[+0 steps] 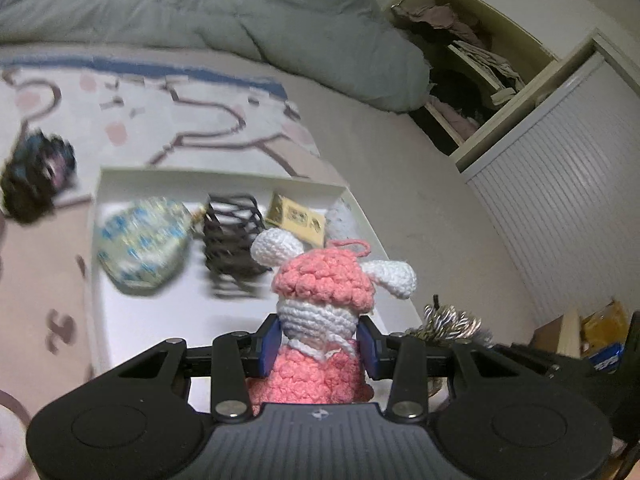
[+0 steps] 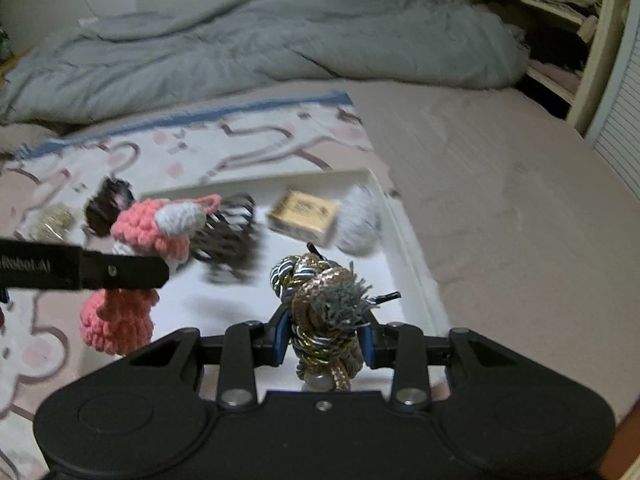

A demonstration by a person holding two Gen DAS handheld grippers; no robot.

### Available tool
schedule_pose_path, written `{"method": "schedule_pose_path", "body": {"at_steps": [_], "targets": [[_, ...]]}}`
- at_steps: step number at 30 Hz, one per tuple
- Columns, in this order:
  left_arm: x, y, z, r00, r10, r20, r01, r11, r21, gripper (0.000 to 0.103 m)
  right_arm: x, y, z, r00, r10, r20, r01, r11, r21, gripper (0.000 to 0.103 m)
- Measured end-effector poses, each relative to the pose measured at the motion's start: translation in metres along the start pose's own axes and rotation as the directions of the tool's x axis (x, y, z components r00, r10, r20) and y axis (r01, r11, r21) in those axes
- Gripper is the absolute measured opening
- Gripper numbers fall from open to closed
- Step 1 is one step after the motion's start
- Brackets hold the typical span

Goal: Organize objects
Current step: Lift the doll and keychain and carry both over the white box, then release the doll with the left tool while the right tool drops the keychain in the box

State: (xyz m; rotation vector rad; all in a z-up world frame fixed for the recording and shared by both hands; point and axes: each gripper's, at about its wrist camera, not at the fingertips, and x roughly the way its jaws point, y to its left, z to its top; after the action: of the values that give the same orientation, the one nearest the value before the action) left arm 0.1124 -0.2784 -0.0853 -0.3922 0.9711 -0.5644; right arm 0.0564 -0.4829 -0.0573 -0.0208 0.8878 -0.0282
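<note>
My left gripper is shut on a pink and white crochet doll and holds it above the near part of a white tray. The doll also shows in the right wrist view, beside the left gripper's finger. My right gripper is shut on a knot of gold, silver and copper cord with a grey tassel, held over the tray's right part. The knot shows at the right in the left wrist view.
In the tray lie a blue-patterned pouch, a dark wire holder, a small yellow box and a grey fluffy ball. A dark fuzzy item lies on the patterned mat. A grey duvet and open shelves are behind.
</note>
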Motion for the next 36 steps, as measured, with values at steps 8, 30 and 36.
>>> {"method": "schedule_pose_path", "body": {"at_steps": [8,30,36], "targets": [[0.033,0.004,-0.009,0.995,-0.104,0.011,0.104,0.985,-0.140,0.042,0.018,-0.016,-0.006,0.998,-0.047,-0.033,0.048,0.999,0.023,0.036],[0.028,-0.007,0.001,1.000,0.022,-0.015,-0.021,0.999,0.034,0.052,0.025,-0.019,-0.001,0.999,-0.052,0.015,0.051,0.997,0.063,0.057],[0.023,-0.008,-0.001,0.998,0.060,-0.026,-0.058,0.995,0.077,0.053,0.013,-0.022,-0.002,0.999,-0.022,0.039,0.018,0.994,0.106,0.057]]}}
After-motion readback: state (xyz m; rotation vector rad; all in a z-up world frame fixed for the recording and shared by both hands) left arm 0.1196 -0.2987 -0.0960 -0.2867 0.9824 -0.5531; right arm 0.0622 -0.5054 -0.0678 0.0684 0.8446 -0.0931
